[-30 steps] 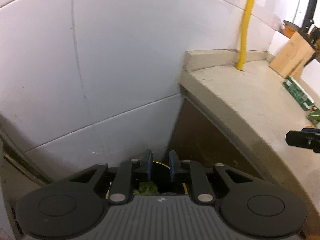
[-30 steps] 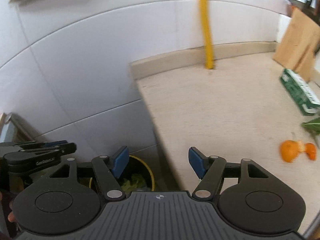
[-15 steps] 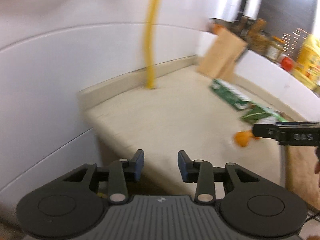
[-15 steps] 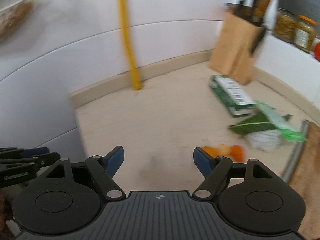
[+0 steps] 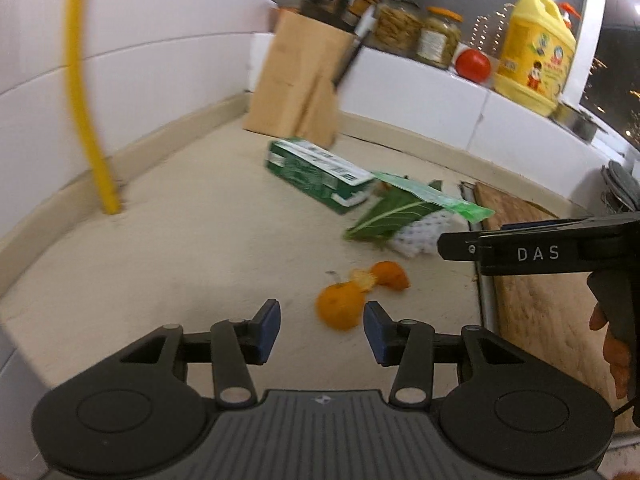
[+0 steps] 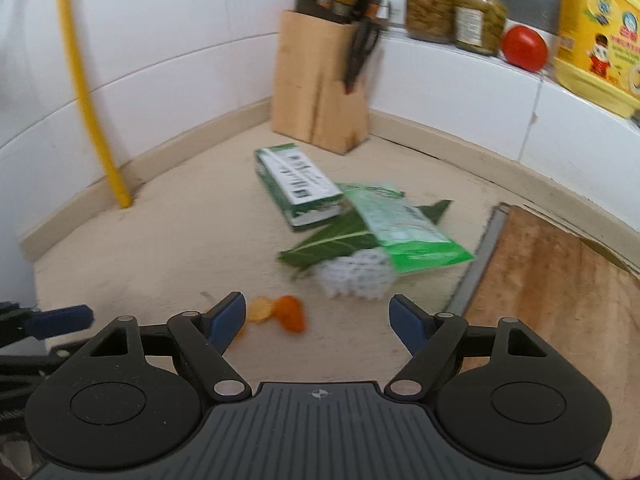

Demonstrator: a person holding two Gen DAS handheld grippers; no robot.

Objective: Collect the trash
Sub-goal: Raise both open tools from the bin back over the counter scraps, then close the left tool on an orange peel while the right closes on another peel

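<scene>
Left gripper [image 5: 322,326]: lower centre of the left wrist view; jaws part-way apart and opening; nothing gripped, the blue pads clear of everything. The orange peel shows in the gap between them, lying on the counter beyond.
Right gripper [image 6: 314,320]: lower centre of the right wrist view; jaws spread wide, empty, touching nothing. In the left wrist view its black body enters from the right edge, marked DAS.
Hand [image 5: 612,354]: one seen, at the right edge of the left wrist view, fingers wrapped on the right gripper's handle.
Pose: both grippers tilt downward over the counter [image 6: 180,240], side by side; the left one's blue fingertip shows at the left edge of the right wrist view.
Orange peel [image 5: 340,308]: two pieces, a larger rounded one and a smaller curl just beside it; middle of the left wrist view.
Green carton [image 6: 298,186]: one, lying flat at frame centre, near the knife block.
Green packet [image 6: 396,226]: one, lying over the leaf, one end touching the carton.
Leaf [image 6: 332,242]: one, just below the carton.
White foam netting [image 6: 356,274]: one, blurred, below the packet.
Knife block [image 6: 320,80]: one, wooden, upright in the corner, upper centre.
Jars [image 6: 454,8]: two, on the ledge, upper right.
Tomato [image 6: 524,48]: one, on the ledge beside the jars.
Yellow jug [image 6: 600,28]: one, upper right corner.
Cutting board [image 6: 552,292]: one, wooden, at right.
Yellow pipe [image 6: 86,96]: one, upper left, against white tiles.
</scene>
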